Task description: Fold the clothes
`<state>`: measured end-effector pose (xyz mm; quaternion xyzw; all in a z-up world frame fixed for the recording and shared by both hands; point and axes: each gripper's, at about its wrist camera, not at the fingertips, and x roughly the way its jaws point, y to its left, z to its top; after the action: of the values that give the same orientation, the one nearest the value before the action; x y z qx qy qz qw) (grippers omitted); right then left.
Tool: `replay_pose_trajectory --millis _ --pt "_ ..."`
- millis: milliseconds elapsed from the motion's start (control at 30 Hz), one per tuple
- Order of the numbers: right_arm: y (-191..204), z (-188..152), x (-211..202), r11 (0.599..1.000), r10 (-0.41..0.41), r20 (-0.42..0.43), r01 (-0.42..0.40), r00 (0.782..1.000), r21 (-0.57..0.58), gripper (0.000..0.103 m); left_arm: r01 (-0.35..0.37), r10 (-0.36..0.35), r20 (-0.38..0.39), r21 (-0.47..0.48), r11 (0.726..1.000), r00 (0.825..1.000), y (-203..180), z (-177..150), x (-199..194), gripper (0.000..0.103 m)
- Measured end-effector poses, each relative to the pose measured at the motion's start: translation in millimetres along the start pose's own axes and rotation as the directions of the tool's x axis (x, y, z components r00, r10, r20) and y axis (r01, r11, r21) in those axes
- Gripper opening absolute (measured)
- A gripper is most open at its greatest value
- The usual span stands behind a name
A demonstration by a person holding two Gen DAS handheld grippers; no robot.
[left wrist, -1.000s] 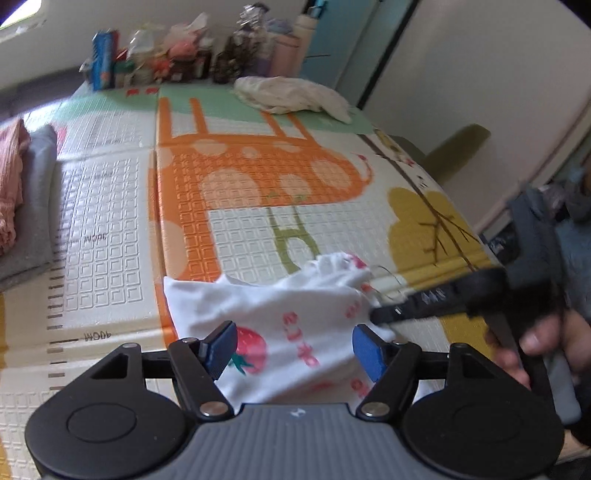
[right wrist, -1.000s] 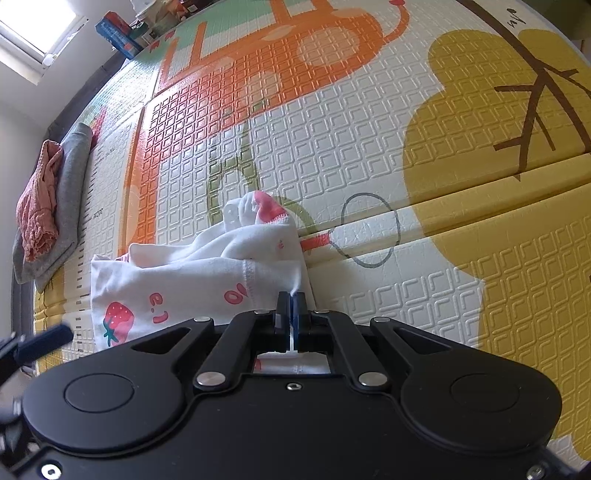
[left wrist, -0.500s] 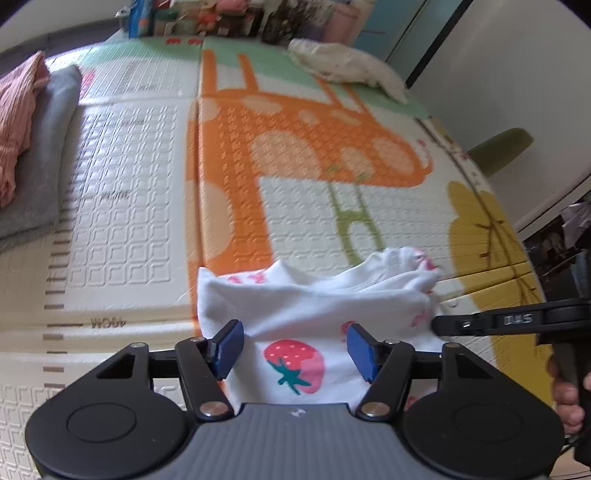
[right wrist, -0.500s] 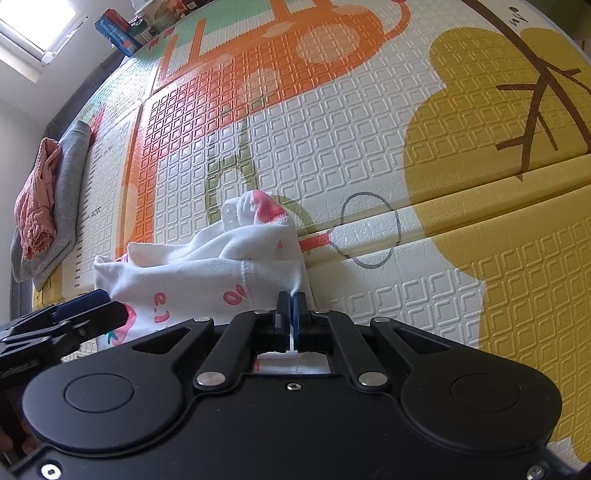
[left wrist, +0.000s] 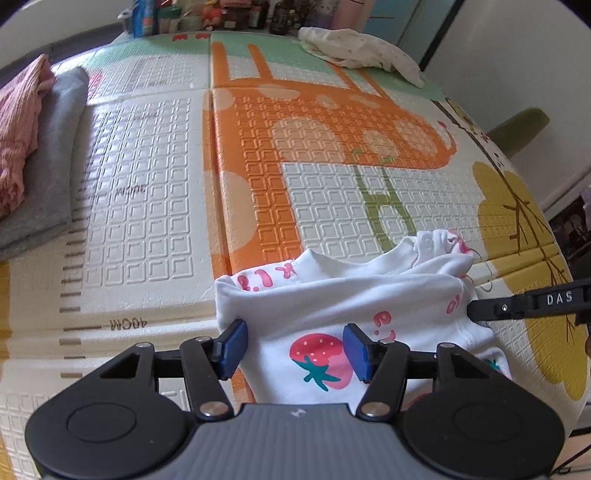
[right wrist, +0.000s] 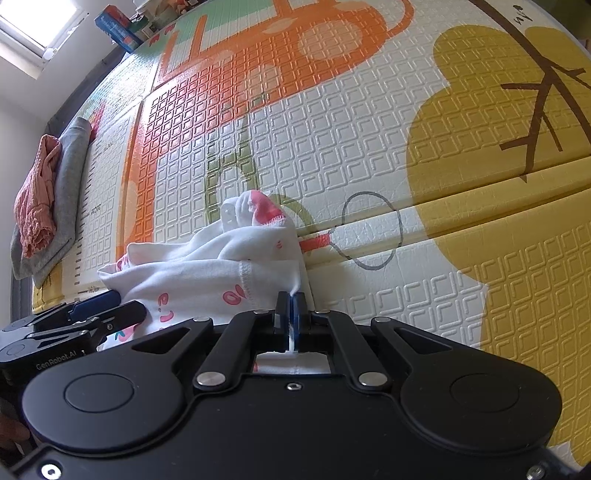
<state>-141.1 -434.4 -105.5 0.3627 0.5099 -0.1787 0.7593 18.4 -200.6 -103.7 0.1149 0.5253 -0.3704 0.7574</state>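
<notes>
A small white garment with strawberry prints point(left wrist: 351, 295) lies crumpled on the play mat point(left wrist: 155, 206), near its front edge. My left gripper point(left wrist: 295, 350) is low over the garment's near left part with its blue pads apart. The left pad sits at the cloth's edge and the strawberry print lies between the two; neither pad presses on the cloth. My right gripper point(right wrist: 291, 310) is shut on the garment's point(right wrist: 207, 273) right hem, and a strip of white fabric shows between its pads. In the left wrist view the right gripper point(left wrist: 476, 312) comes in from the right.
A folded grey garment point(left wrist: 48, 177) with a pink one point(left wrist: 18, 122) on top lies at the mat's left edge. A cream cloth point(left wrist: 354, 48) sits at the far end beside bottles and boxes point(left wrist: 221, 18). A green chair point(left wrist: 521, 125) stands off the right side.
My left gripper has come down and nearer to the garment, with its pads drawn a little closer together. The right gripper has kept its hold in the same place.
</notes>
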Motion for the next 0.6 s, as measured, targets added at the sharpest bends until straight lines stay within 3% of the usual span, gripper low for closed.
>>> replay_pose_trajectory --millis 367,600 --pt "-3 5 -30 0.997 0.058 0.046 -0.06 0.997 0.05 0.007 0.037 -0.041 0.1 0.046 0.998 0.994 -18 9 -46 0.065" --pt "17 14 -55 0.995 0.1 0.139 -0.096 0.985 -0.037 0.006 0.074 -0.081 0.065 0.098 0.992 0.995 -29 -3 -45 0.066"
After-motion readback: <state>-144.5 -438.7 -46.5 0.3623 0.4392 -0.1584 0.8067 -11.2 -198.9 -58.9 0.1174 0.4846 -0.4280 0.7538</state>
